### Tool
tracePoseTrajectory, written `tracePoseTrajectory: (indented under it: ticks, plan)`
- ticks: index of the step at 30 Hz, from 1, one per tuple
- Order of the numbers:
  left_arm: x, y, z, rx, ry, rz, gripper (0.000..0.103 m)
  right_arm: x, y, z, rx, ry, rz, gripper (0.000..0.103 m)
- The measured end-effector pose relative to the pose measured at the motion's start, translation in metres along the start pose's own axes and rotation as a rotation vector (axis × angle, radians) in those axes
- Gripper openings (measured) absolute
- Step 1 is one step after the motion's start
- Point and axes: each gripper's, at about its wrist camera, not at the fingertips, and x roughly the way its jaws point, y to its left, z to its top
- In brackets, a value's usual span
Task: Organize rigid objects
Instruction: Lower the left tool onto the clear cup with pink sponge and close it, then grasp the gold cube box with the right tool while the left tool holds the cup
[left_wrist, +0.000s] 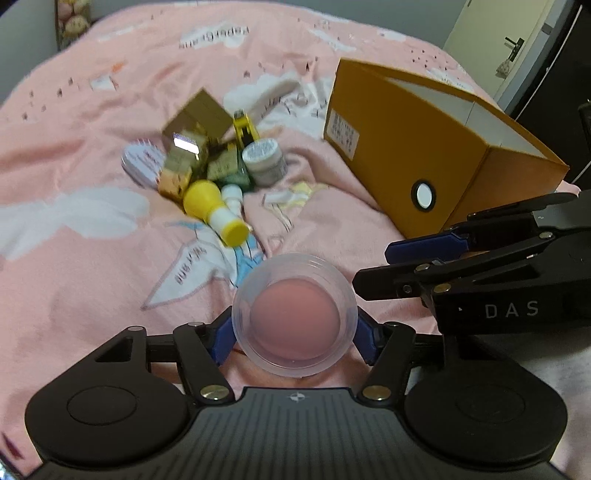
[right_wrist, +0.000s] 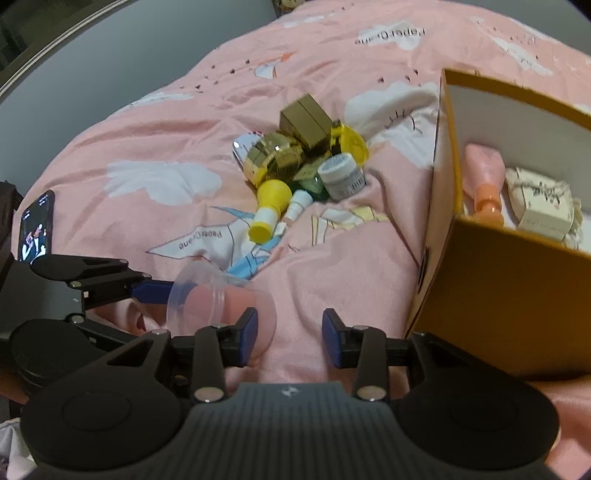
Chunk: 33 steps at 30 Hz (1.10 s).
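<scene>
Clear cup in my left gripper, low in the frame, over the pink bedspread.

The clear plastic cup (left_wrist: 294, 316) sits bottom centre of my left view, its mouth toward the camera, with the left gripper (left_wrist: 294, 334) closed on its sides by both blue pads. My right gripper (right_wrist: 289, 332) stands partly open with nothing between its fingers, just right of the cup. Above, mid-frame, lies the pile: a yellow bottle (left_wrist: 214, 210), a grey jar (left_wrist: 264, 161), gold boxes (left_wrist: 199, 122). The orange box (left_wrist: 424, 147) fills the right.
</scene>
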Motion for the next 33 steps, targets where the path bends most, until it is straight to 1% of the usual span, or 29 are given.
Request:
tracePoseTrajectory:
  ticks: [3, 9, 11, 13, 15, 17, 20, 23, 25, 26, 28, 30, 31, 33]
  plan:
    - [-0.009, 0.002, 0.003, 0.000, -0.031, 0.009, 0.073, -0.008, 0.007, 0.004, -0.041, -0.037, -0.009, 0.039]
    - [-0.023, 0.012, 0.020, -0.036, -0.094, 0.057, 0.073, -0.021, 0.022, 0.023, -0.149, -0.139, -0.066, 0.040]
    - [-0.024, 0.016, 0.028, -0.050, -0.107, 0.083, 0.073, -0.020, 0.021, 0.034, -0.153, -0.149, -0.065, 0.039]
    - [-0.025, 0.022, 0.037, -0.065, -0.124, 0.105, 0.073, -0.017, 0.019, 0.045, -0.144, -0.155, -0.047, 0.040]
    - [-0.024, 0.029, 0.045, -0.086, -0.132, 0.121, 0.073, -0.014, 0.020, 0.055, -0.162, -0.171, -0.073, 0.040]
    - [-0.023, 0.036, 0.054, -0.107, -0.145, 0.141, 0.073, -0.010, 0.020, 0.067, -0.174, -0.186, -0.076, 0.041]
    - [-0.022, 0.051, 0.065, -0.153, -0.160, 0.166, 0.073, 0.002, 0.017, 0.086, -0.172, -0.184, -0.068, 0.041]
    - [-0.013, 0.068, 0.077, -0.217, -0.154, 0.205, 0.073, 0.017, 0.015, 0.105, -0.179, -0.189, -0.089, 0.043]
    - [-0.006, 0.080, 0.083, -0.259, -0.149, 0.221, 0.073, 0.031, 0.017, 0.117, -0.191, -0.193, -0.106, 0.054]
    - [-0.004, 0.085, 0.084, -0.274, -0.151, 0.227, 0.073, 0.038, 0.016, 0.122, -0.176, -0.177, -0.119, 0.057]
    - [0.000, 0.093, 0.088, -0.299, -0.154, 0.247, 0.073, 0.051, 0.017, 0.134, -0.176, -0.172, -0.123, 0.061]
    - [0.004, 0.100, 0.092, -0.314, -0.161, 0.261, 0.073, 0.064, 0.019, 0.145, -0.189, -0.169, -0.159, 0.065]
    - [0.006, 0.104, 0.094, -0.324, -0.159, 0.268, 0.073, 0.072, 0.020, 0.151, -0.205, -0.157, -0.173, 0.064]
    - [0.010, 0.111, 0.098, -0.339, -0.157, 0.269, 0.073, 0.087, 0.017, 0.163, -0.220, -0.113, -0.158, 0.064]
